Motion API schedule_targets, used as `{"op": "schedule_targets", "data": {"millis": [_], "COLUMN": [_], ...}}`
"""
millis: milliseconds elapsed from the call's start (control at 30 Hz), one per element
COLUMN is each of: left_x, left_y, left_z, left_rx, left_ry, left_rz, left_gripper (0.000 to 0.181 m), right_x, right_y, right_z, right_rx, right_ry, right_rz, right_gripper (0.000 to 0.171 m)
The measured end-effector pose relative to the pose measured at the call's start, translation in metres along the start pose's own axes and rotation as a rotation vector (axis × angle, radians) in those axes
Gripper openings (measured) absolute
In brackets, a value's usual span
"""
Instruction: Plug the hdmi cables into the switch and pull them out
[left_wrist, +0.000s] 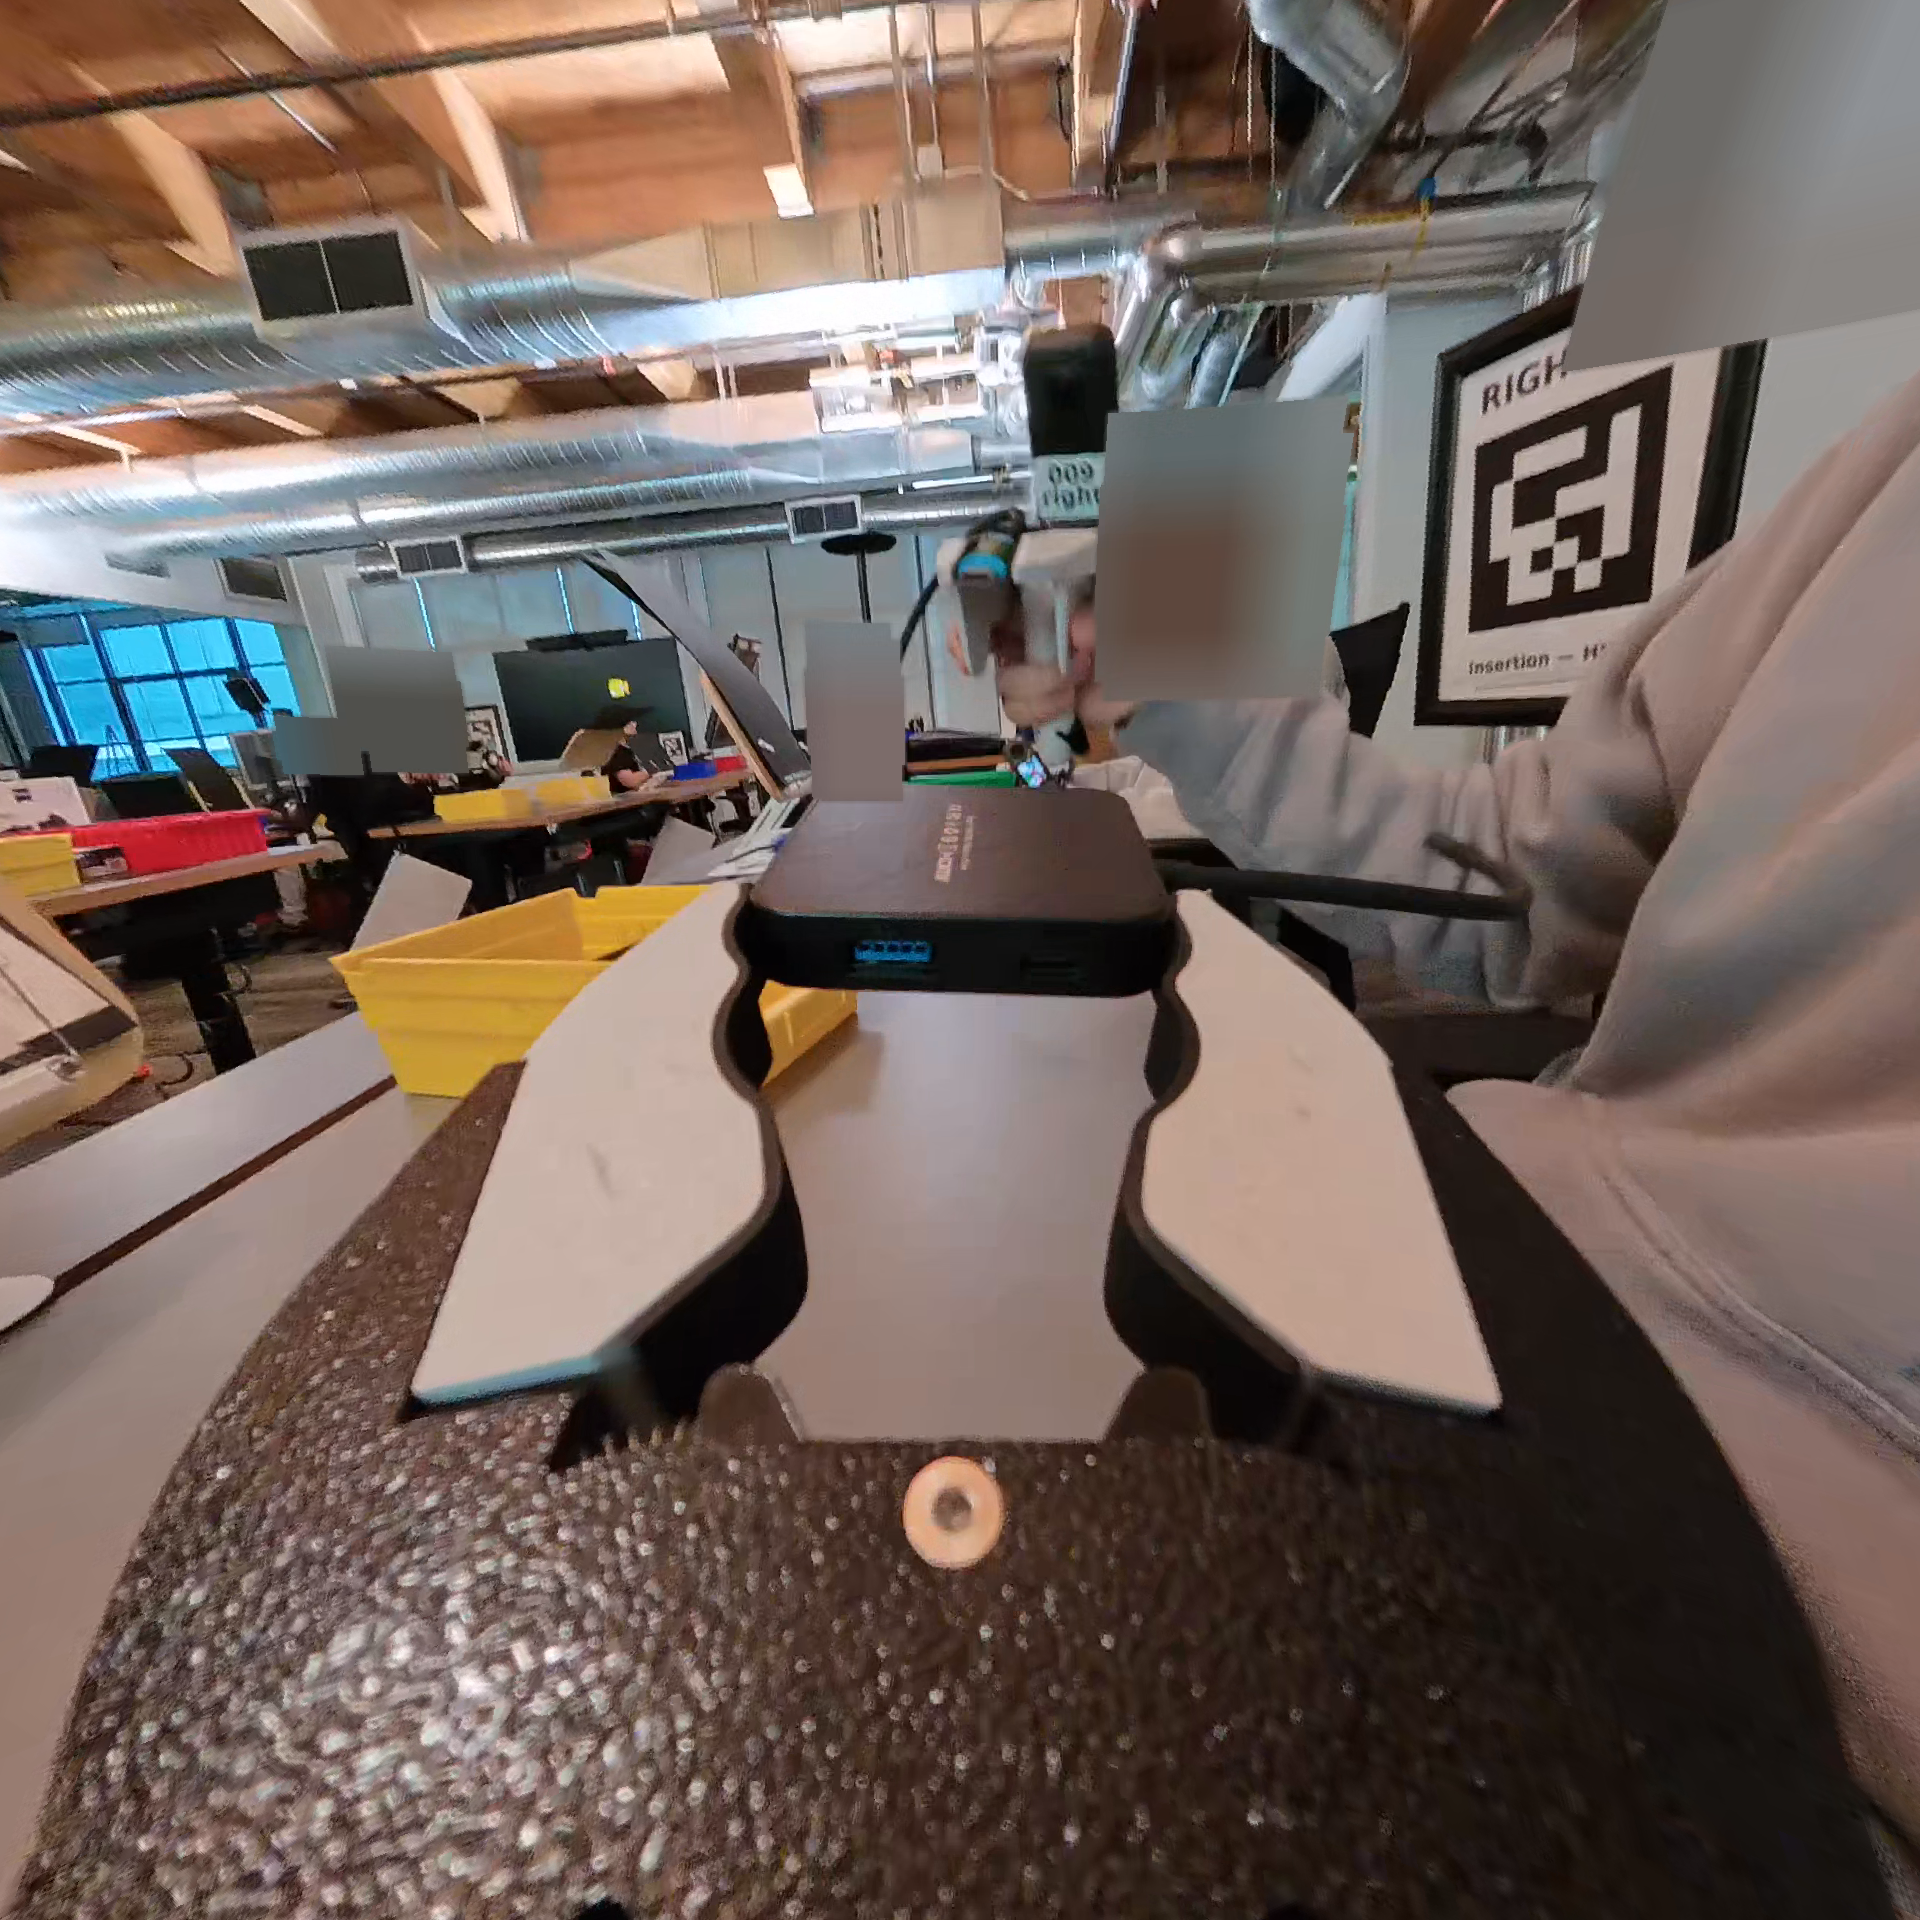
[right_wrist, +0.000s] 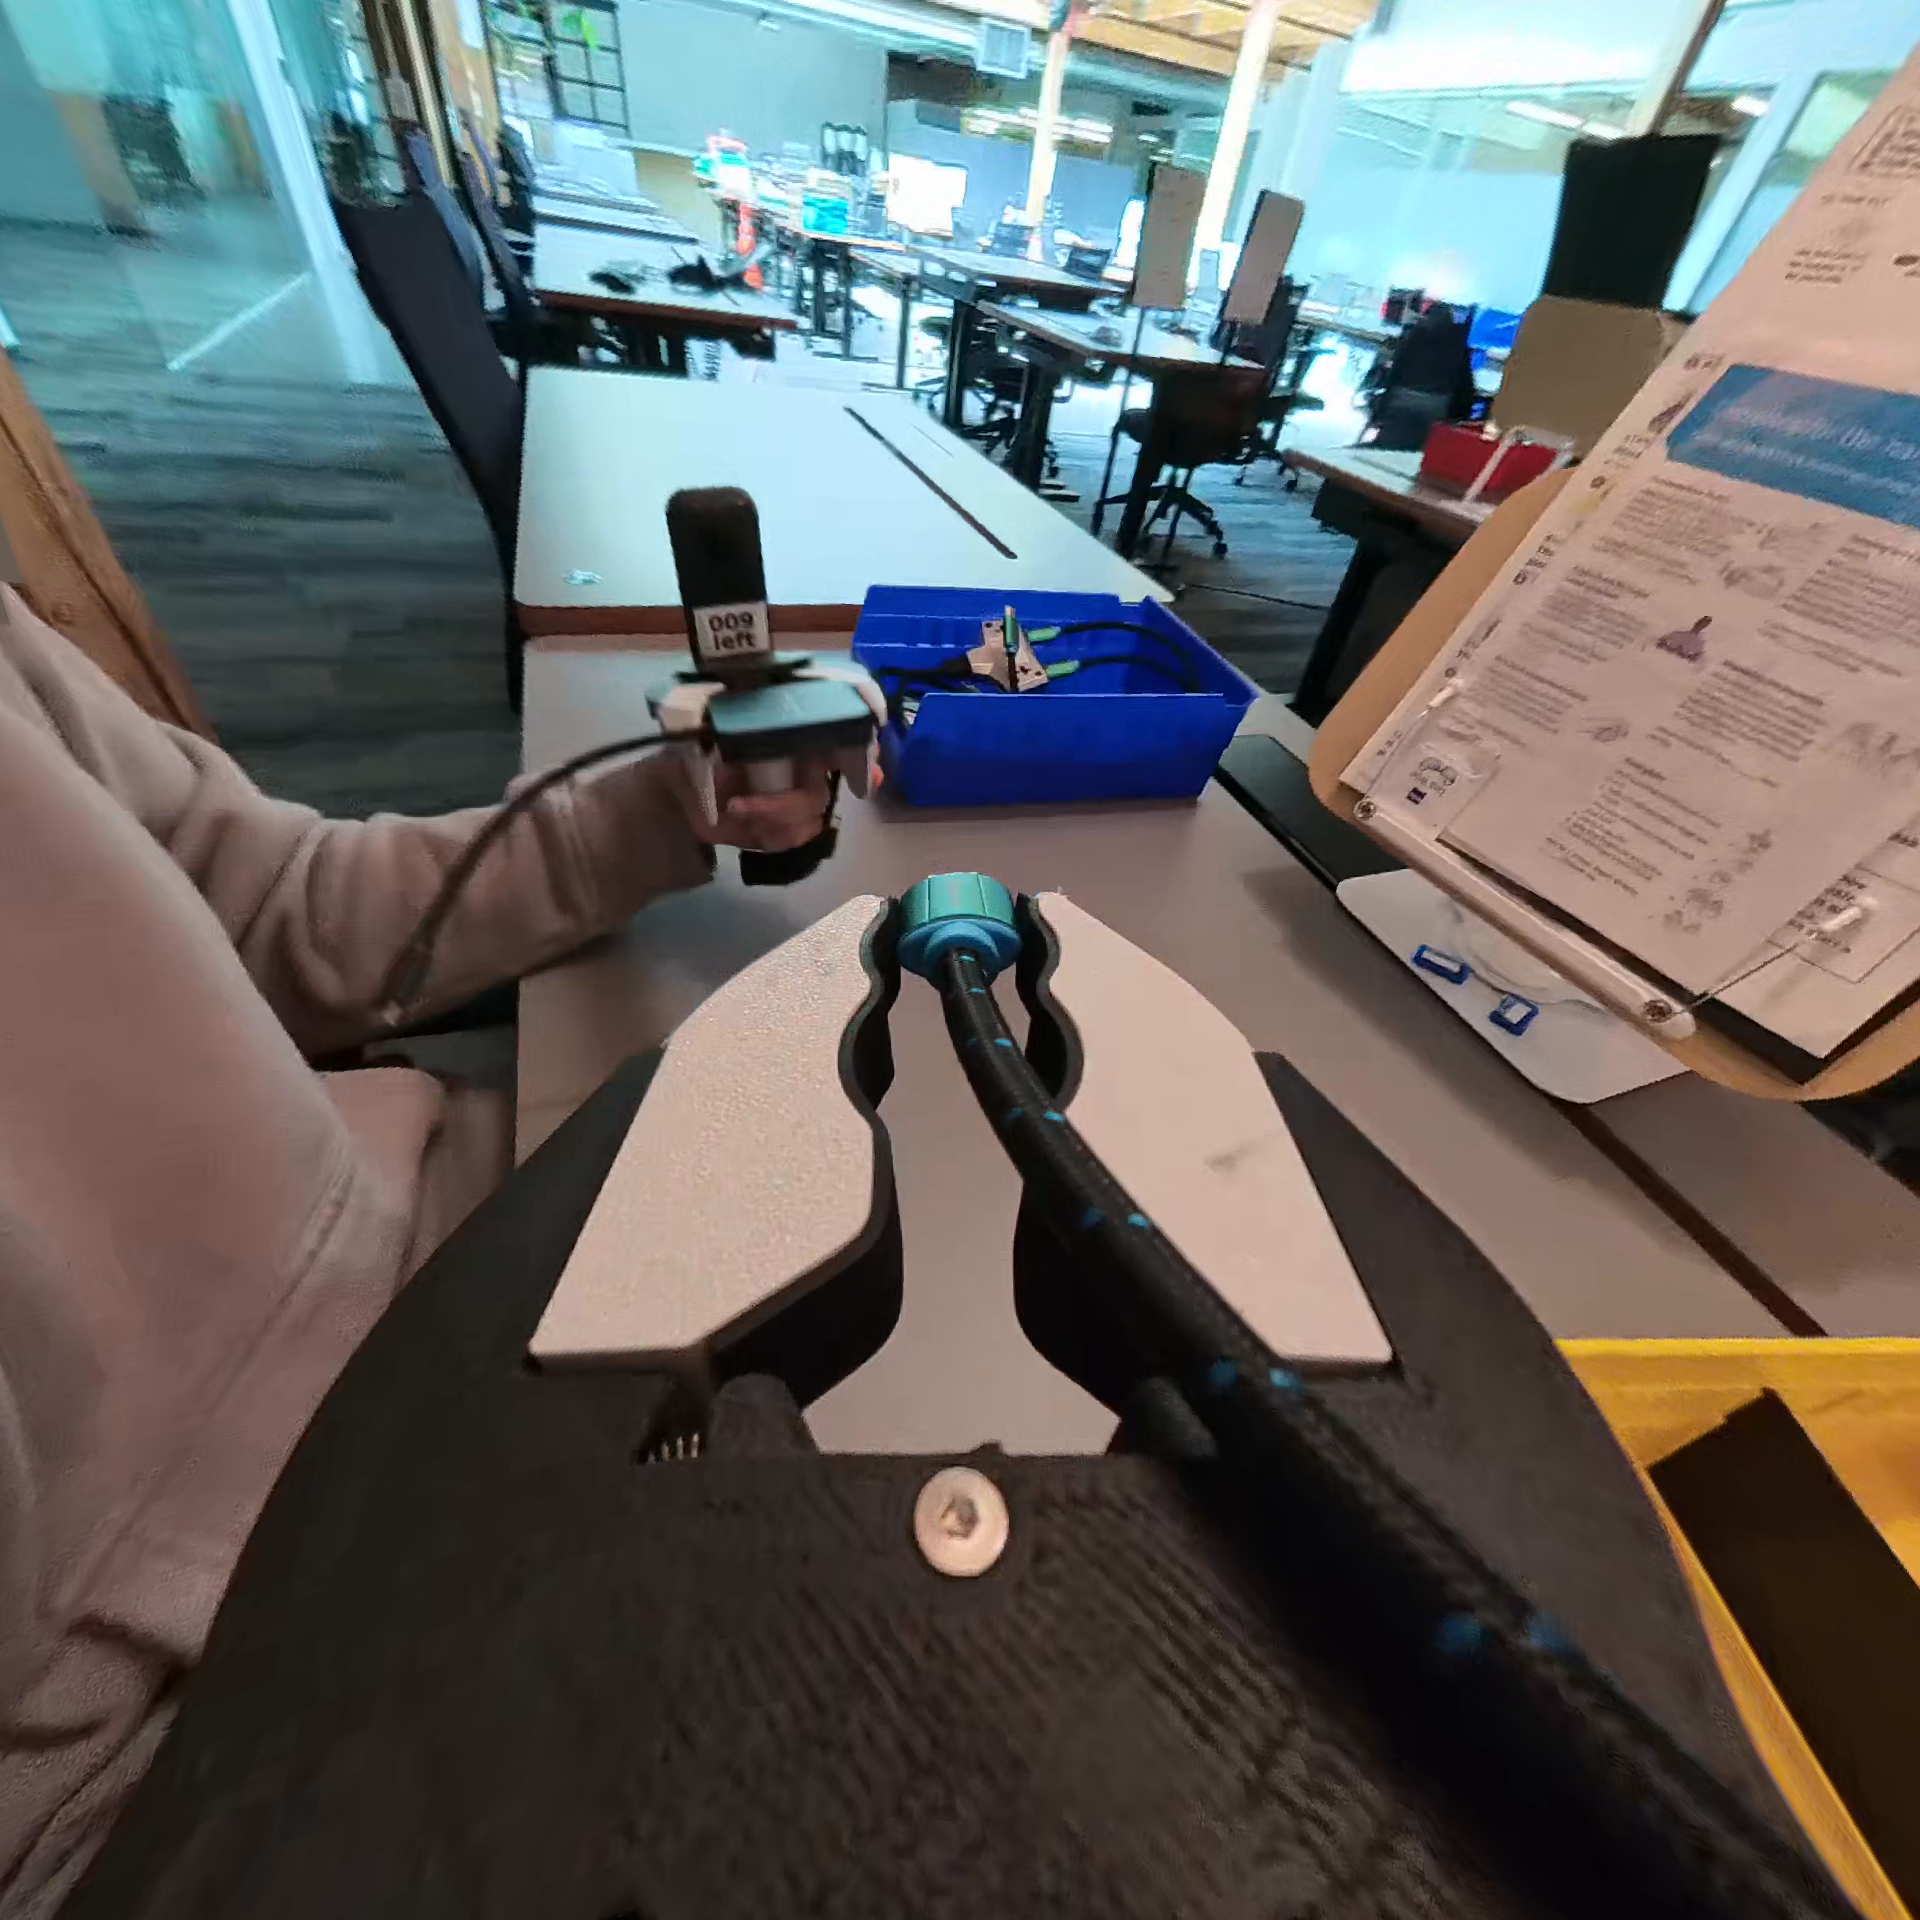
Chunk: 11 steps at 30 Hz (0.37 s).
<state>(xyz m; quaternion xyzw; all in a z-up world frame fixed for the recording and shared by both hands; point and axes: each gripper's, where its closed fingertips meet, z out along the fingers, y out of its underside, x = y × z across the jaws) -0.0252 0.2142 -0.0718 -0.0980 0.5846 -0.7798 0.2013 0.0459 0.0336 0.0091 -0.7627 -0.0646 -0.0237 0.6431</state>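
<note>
- The left gripper (left_wrist: 956, 951) is clamped across a flat black switch (left_wrist: 961, 883), one fingertip on each of the box's short sides, so that the switch spans the full gap between the tips.
- The switch is carried level above the grey tabletop (left_wrist: 935, 1195); its near edge faces the wrist camera and shows a blue port at left and a dark slot at right.
- A thick black cable (left_wrist: 1340, 891) leaves the right side of the switch and runs off toward the person's pale sleeve (left_wrist: 1351, 790).
- A yellow bin (left_wrist: 468, 987) stands on the tabletop just left of the left gripper's fingers.
- The right gripper (right_wrist: 958, 930) is closed narrowly on the teal-and-blue plug end (right_wrist: 956, 925) of a black braided hdmi cable (right_wrist: 1101, 1195) flecked with blue; the plug sits right at the fingertips, pointing away from the camera.
- That cable trails back from the plug over the gripper's right finger and off the lower right of the right wrist view.
- Beyond the plug, farther along the tabletop, the left gripper holds the switch in the air, well apart from the plug.
- A blue bin (right_wrist: 1049, 738) with cables in it stands past the switch, near the tabletop's far edge.
- A stand with printed sheets (right_wrist: 1662, 727) leans along the tabletop's right side.
</note>
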Motion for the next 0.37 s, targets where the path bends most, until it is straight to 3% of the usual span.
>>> {"op": "schedule_targets", "data": {"millis": [167, 233, 367], "left_x": [0.003, 0.001, -0.004], "left_y": [0.003, 0.006, 0.008], "left_z": [0.006, 0.004, 0.0], "left_rx": [0.033, 0.022, 0.017], "left_ry": [0.04, 0.031, 0.01], "left_rz": [-0.043, -0.047, -0.06], "left_gripper": [0.071, 0.071, 0.071], "right_x": [0.049, 0.088, 0.147], "right_y": [0.013, 0.035, 0.091], "right_z": [-0.025, -0.027, -0.025], "right_rx": [0.005, -0.072, -0.351], "right_ry": [0.012, 0.178, 0.354], "right_rz": [0.06, 0.084, 0.1], "right_gripper": [0.021, 0.021, 0.022]}}
